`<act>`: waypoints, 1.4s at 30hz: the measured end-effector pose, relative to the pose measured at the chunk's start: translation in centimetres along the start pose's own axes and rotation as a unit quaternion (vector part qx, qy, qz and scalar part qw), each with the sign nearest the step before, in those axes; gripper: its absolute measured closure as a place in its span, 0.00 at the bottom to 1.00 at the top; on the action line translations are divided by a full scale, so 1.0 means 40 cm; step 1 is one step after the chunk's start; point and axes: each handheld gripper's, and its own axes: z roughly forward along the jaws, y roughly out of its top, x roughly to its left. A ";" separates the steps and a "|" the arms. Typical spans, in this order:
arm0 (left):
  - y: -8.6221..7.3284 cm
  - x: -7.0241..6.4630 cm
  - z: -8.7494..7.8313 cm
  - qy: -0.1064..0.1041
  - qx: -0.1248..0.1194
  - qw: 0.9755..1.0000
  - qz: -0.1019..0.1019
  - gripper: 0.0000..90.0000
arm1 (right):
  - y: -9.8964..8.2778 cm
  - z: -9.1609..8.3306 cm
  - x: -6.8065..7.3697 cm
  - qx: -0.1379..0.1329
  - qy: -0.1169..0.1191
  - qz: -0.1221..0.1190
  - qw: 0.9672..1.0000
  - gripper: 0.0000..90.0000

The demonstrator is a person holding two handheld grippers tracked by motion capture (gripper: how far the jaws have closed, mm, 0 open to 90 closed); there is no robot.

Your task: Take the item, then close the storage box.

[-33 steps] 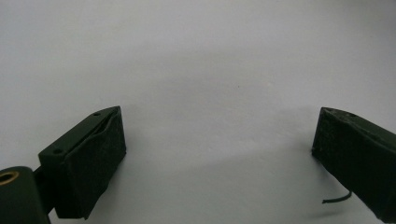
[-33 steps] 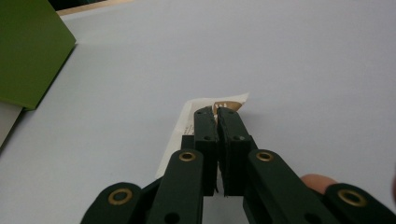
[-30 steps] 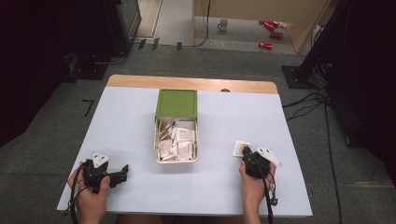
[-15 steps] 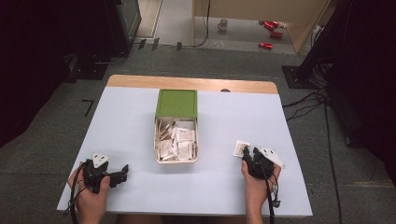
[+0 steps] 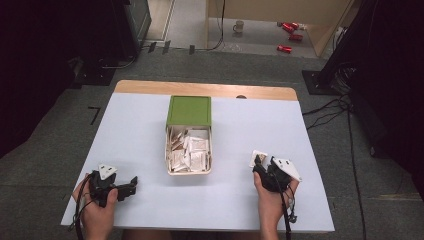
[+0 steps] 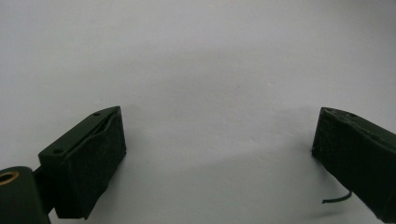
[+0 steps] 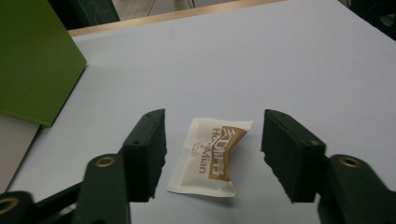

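From above, the right tongs [image 5: 260, 165] rest low on the pale grey surface [image 5: 140, 130] right of the cream box of white sachets [image 5: 188, 152] with its green lid [image 5: 189, 110], a small white-and-brown paper sachet [image 5: 257, 158] at their tip, while the left tongs [image 5: 131, 184] lie near the front left corner. The left gripper view has those tongs [image 6: 219, 154] spread wide over bare surface. The right gripper view shows the right tongs [image 7: 212, 154], which have just been opening, released with the sachet [image 7: 210, 156] lying flat between them, untouched.

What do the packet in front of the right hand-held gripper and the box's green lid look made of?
Packet: likely thin plastic film or coated paper, white with brown print, crimped ends, slightly puffed. Green lid: seemingly matte plastic, flat and evenly coloured.
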 end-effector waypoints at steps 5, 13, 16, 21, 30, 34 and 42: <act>0.000 0.000 0.000 0.000 0.000 1.000 0.000 0.03 | 0.009 -0.002 0.016 0.023 -0.022 -0.003 0.999 0.30; 0.000 0.000 0.000 0.000 0.000 1.000 0.000 0.03 | 0.021 -0.025 0.054 0.029 0.026 -0.021 0.999 0.17; 0.000 0.000 0.000 0.000 0.000 1.000 0.000 0.03 | 0.026 -0.032 0.064 0.025 0.037 -0.024 0.999 0.16; 0.000 0.000 0.000 0.000 0.000 1.000 0.000 0.03 | 0.046 -0.049 0.092 0.017 0.060 -0.038 0.997 0.16; 0.000 0.000 0.000 0.000 0.000 1.000 0.000 0.03 | 0.047 -0.068 0.155 0.012 0.095 -0.053 0.994 0.16; 0.000 0.000 0.000 0.000 0.000 1.000 0.000 0.03 | 0.045 -0.078 0.183 0.010 0.110 -0.060 0.992 0.17; 0.000 0.000 0.000 0.000 0.000 1.000 0.000 0.03 | 0.033 -0.084 0.222 0.010 0.126 -0.066 0.990 0.20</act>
